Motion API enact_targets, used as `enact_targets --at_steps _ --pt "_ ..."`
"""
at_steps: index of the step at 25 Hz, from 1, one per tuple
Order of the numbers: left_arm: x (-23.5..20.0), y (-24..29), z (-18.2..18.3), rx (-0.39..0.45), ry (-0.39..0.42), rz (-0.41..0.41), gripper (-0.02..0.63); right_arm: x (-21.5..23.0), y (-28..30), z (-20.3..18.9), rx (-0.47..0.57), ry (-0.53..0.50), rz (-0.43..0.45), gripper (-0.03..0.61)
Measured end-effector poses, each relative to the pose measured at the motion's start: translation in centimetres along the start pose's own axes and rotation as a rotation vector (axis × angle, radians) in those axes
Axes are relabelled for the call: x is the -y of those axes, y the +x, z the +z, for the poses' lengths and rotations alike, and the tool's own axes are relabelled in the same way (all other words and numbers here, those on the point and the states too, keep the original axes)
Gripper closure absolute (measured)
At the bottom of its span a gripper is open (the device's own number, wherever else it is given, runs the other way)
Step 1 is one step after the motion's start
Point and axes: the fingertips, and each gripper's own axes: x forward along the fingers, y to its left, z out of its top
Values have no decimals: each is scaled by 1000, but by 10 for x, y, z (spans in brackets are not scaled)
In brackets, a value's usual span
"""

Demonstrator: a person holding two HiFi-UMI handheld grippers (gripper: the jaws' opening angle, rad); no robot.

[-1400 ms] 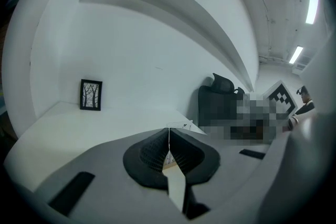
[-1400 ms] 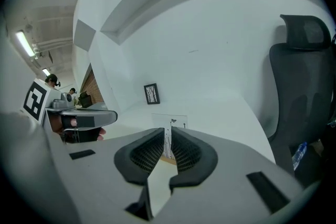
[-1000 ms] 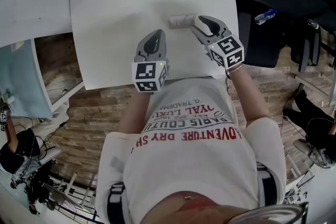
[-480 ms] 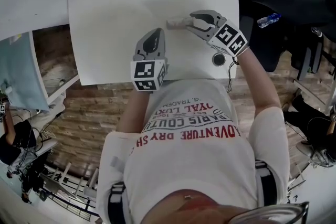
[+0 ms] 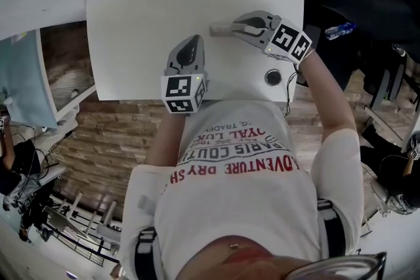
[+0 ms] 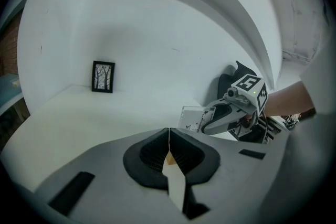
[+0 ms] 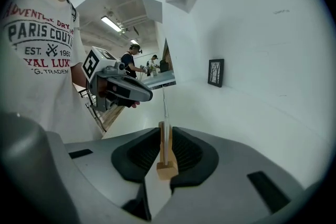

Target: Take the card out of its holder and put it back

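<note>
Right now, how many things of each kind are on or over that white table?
Grippers: 2 (left gripper, right gripper)
Card: 1
Card holder: 1
Picture frame: 1
Round black cap: 1
Total: 6

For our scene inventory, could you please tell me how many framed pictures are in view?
1: a black-framed picture of bare trees, upright at the white table's far end. No others show.

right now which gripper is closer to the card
Right. The right gripper has just closed its jaws on the card, which stands between them. The left gripper sits shut and empty off to the card's left, not touching it.
</note>
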Motion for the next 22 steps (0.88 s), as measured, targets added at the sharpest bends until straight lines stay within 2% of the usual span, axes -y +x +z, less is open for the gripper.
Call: enact_targets --at_steps 3,13,22 --pt "1 1 -2 -7 -1 5 589 0 -1 -2 -18 -25 25 518" --pt "5 -1 -3 -20 37 0 589 -4 0 -1 -35 -77 102 541" --pt "4 -5 -6 -26 47 -14 589 -5 -1 4 -24 -71 86 543"
